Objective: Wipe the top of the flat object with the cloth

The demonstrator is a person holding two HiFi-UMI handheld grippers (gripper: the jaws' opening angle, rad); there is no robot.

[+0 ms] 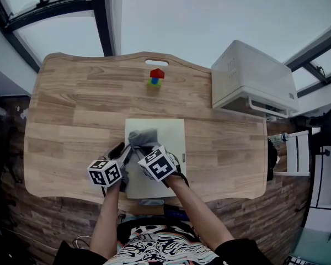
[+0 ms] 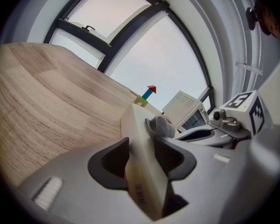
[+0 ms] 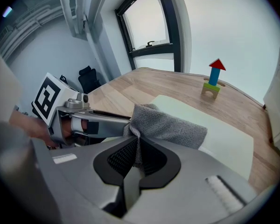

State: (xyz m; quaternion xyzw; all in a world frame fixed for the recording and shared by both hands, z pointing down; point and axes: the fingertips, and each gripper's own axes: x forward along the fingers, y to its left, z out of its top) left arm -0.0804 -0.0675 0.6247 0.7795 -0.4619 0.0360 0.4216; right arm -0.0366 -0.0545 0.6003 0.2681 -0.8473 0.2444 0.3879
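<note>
Fingers (image 2: 111,161) of my left gripper (image 2: 142,158) clamp an edge of the pale flat rectangular board (image 2: 139,125); those of my right gripper (image 3: 137,155) pinch the crumpled grey cloth (image 3: 170,126) lying just ahead on it.

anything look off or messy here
Nothing stands out. The flat board lies flat on the table. The left gripper is clamped on its edge, and the right gripper is shut on the grey cloth lying on top. The block tower stands upright, and nothing is spilled.
</note>
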